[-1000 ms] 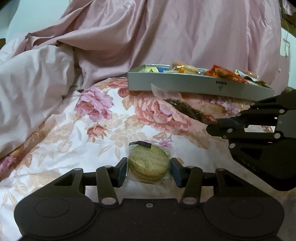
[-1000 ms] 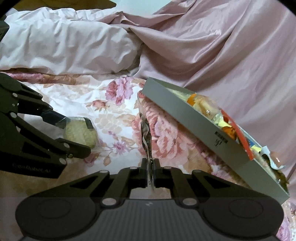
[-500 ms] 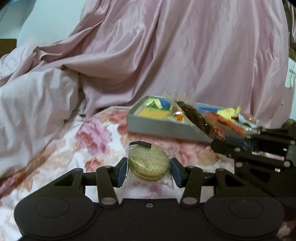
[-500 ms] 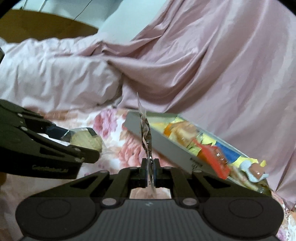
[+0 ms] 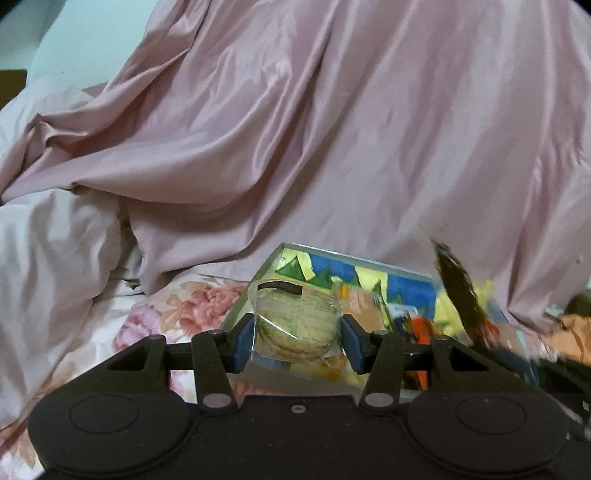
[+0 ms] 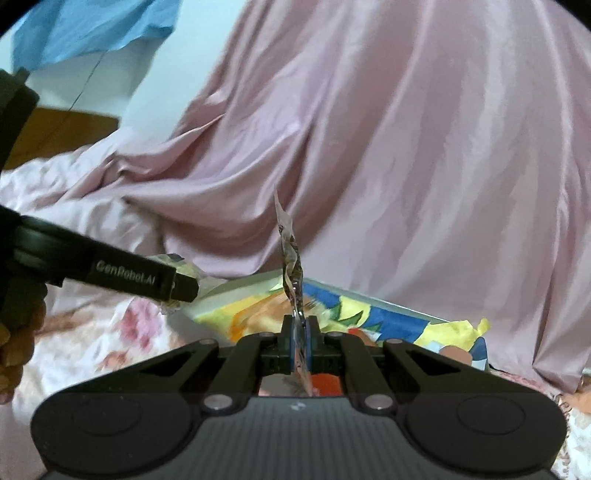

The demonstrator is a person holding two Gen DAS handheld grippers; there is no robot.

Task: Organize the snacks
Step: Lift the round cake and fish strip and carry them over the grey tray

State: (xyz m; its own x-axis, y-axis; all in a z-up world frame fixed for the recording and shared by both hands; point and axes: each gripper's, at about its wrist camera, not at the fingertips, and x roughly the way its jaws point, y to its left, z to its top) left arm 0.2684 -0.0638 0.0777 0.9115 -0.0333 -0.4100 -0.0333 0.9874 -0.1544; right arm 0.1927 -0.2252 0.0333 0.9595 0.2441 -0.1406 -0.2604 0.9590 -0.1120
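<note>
My left gripper [image 5: 297, 341] is shut on a clear-wrapped pack of round biscuits [image 5: 297, 325] and holds it in the air over the near left corner of the grey snack box [image 5: 266, 264]. My right gripper [image 6: 301, 343] is shut on a thin dark wrapped snack [image 6: 291, 273] that stands upright above the same box [image 6: 236, 291]. That dark snack also shows blurred at the right of the left wrist view [image 5: 461, 295]. The left gripper's arm [image 6: 129, 273] shows at the left of the right wrist view. The box holds several colourful snack packets [image 5: 369, 284].
The box rests on a floral bedsheet [image 5: 159, 317]. A pink satin cover [image 5: 332, 147] rises behind it and a pale quilt [image 5: 48, 258] lies at the left. A wooden headboard [image 6: 55, 133] and blue cloth [image 6: 92, 26] show far left.
Both grippers have lifted their snacks off the bedsheet and moved forward over the box. The box now sits close under both grippers.
</note>
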